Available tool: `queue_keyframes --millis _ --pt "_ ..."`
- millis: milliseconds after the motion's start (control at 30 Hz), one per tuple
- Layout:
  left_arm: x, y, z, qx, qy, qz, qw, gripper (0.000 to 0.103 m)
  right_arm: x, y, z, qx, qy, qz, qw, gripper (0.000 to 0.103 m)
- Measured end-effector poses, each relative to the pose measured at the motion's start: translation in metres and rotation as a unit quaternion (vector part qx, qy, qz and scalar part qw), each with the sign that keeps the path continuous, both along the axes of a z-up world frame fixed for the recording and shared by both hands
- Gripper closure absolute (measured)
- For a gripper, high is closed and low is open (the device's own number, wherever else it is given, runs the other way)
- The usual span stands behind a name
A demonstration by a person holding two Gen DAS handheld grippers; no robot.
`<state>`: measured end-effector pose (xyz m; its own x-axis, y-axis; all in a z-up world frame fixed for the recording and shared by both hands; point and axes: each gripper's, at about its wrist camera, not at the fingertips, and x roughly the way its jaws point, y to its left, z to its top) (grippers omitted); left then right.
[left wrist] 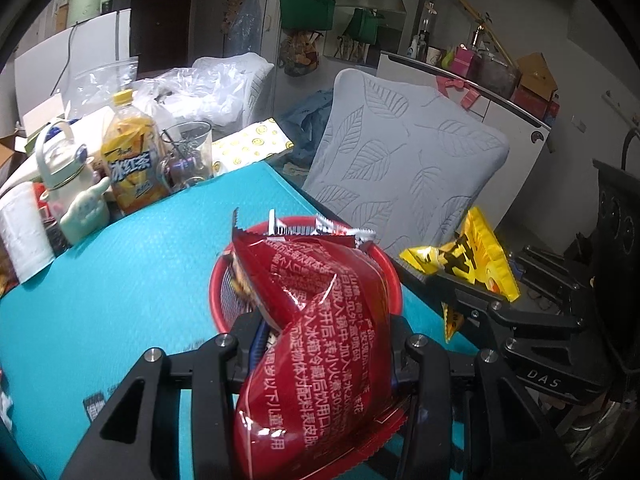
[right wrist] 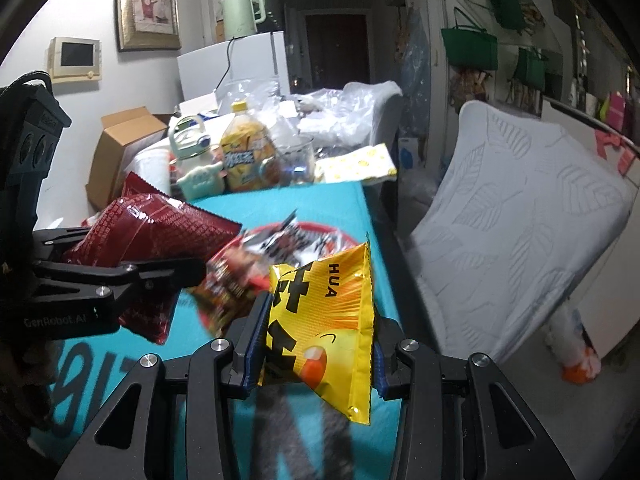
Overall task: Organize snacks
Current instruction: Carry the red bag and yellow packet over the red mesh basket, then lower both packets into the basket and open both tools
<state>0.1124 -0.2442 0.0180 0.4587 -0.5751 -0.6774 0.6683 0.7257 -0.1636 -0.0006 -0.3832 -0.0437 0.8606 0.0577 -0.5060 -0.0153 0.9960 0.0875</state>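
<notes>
My left gripper (left wrist: 324, 354) is shut on a dark red snack bag (left wrist: 316, 320) with white print, held above the near edge of a red mesh basket (left wrist: 224, 288) on the turquoise table (left wrist: 120, 280). The basket holds several other packets. In the right wrist view my right gripper (right wrist: 316, 344) is shut on a yellow snack bag (right wrist: 320, 320), just in front of the basket (right wrist: 320, 226). The same red bag (right wrist: 148, 236) shows there at the left in the left gripper (right wrist: 132, 276). From the left wrist view the yellow bag (left wrist: 476, 260) hangs at the right, off the table's edge.
At the table's far end stand an iced tea bottle (left wrist: 132, 160), a pale green jug (left wrist: 68, 188), a glass mug (left wrist: 188, 156), a paper roll (left wrist: 20, 232) and plastic bags. A chair with a grey leaf-pattern cushion (left wrist: 404, 168) is beside the table's right edge.
</notes>
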Motion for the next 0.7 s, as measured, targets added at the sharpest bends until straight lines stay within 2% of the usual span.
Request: queue_keyframes --millis 300,433,533,633,700 --pt "0.034 -0.017 -0.006 0.007 0.008 -0.014 0.9999 0.06 0.047 -0.013 -0.003 -0.014 -0.021 -0.01 1.0 0.062" --pt "0.046 -0.02 -0.014 0.008 0.018 -0.017 0.9997 0.06 0.063 -0.014 -0.012 -0.005 -0.014 -0.004 1.0 0.062" --pt "0.051 -0.025 -0.024 0.025 0.021 -0.02 0.9993 0.06 0.07 -0.01 -0.02 -0.021 -0.011 -0.003 1.0 0.062" --pt "0.057 -0.028 -0.037 0.024 0.048 -0.031 0.9981 0.06 0.075 -0.006 -0.029 -0.019 -0.001 0.011 1.0 0.062" --pt "0.06 -0.03 -0.04 0.024 0.05 -0.035 0.9978 0.06 0.078 -0.005 -0.034 -0.02 0.009 0.019 1.0 0.062"
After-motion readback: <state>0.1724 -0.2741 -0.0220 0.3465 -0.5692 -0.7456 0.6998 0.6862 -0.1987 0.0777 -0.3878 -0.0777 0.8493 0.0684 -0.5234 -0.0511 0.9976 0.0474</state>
